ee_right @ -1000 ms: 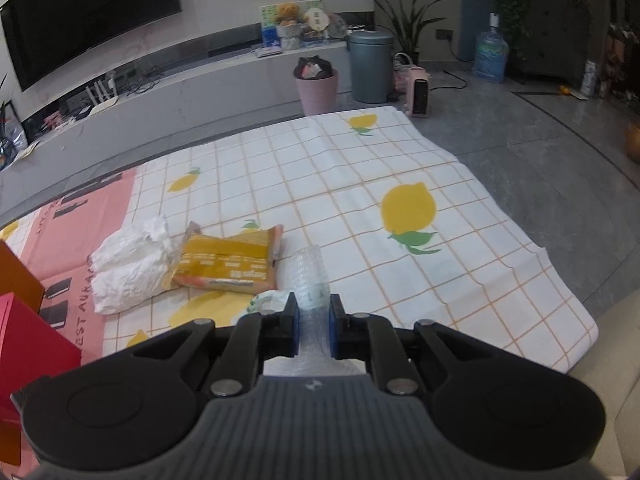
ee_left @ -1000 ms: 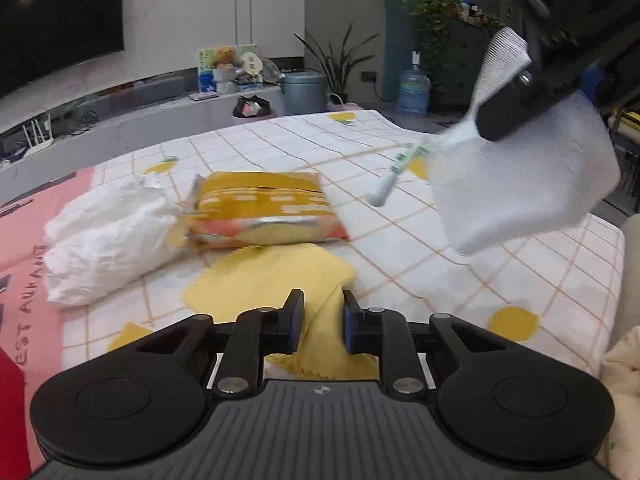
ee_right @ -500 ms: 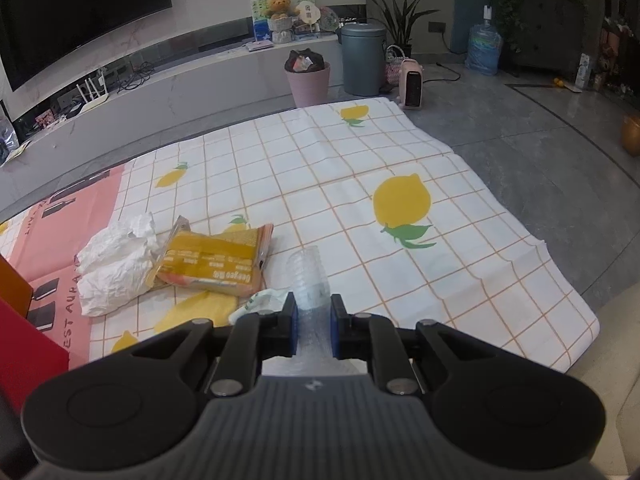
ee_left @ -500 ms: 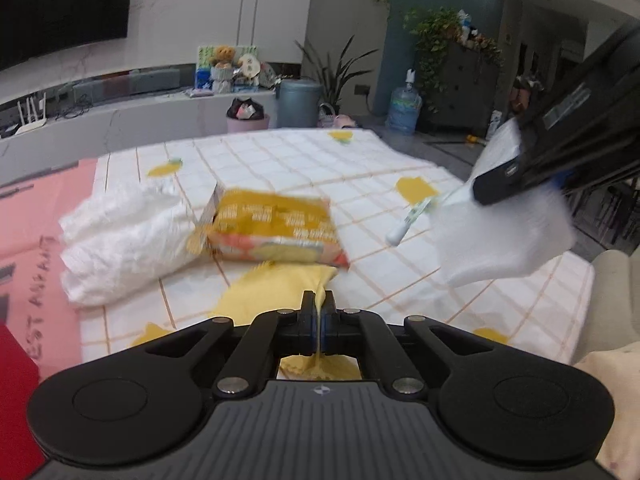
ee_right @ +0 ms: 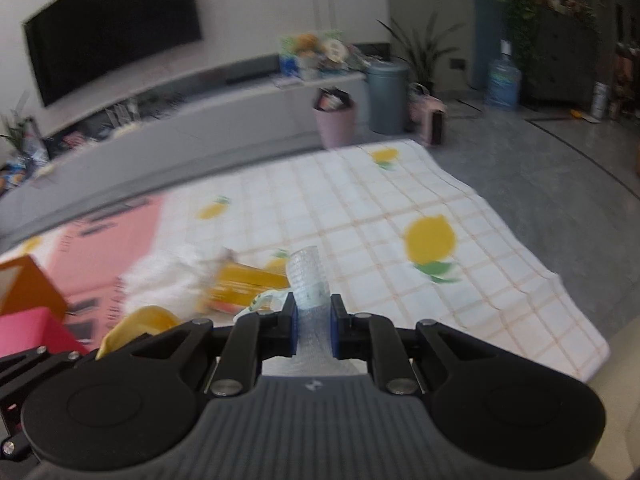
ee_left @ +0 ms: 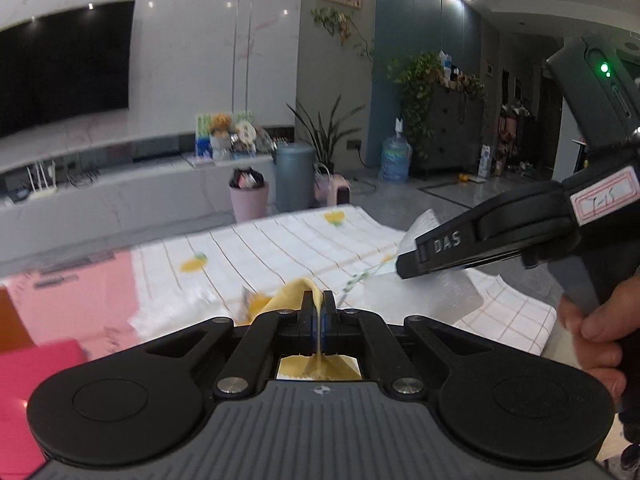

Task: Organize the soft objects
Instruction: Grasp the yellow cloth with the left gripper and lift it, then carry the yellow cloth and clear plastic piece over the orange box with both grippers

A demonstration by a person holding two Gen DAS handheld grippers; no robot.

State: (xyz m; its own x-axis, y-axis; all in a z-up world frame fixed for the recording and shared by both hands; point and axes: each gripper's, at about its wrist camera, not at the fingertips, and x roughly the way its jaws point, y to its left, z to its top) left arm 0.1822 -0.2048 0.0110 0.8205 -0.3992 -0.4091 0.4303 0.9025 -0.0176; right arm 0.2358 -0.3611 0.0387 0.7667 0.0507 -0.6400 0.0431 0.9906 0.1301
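My left gripper [ee_left: 318,300] is shut on a yellow cloth [ee_left: 294,294] and holds it above the lemon-print sheet [ee_left: 280,248]; the cloth also shows in the right wrist view [ee_right: 138,322]. My right gripper [ee_right: 313,306] is shut on a clear bubble-wrap bag [ee_right: 307,278]; in the left wrist view that gripper [ee_left: 412,264] holds the bag [ee_left: 424,296] in the air to the right. A yellow packet [ee_right: 244,284] and a white crumpled bag [ee_right: 168,280] lie on the sheet.
A pink mat [ee_right: 108,232] lies left of the sheet, with a red box [ee_right: 28,328] and an orange box [ee_right: 28,284] at its near left. Beyond the sheet stand a pink bin [ee_right: 336,122], a grey bin [ee_right: 386,96] and a long low TV bench [ee_right: 200,116].
My left gripper closed on the yellow cloth and lifted it off the sheet. Both grippers rose and tilted up; the right one keeps holding the bubble-wrap bag.
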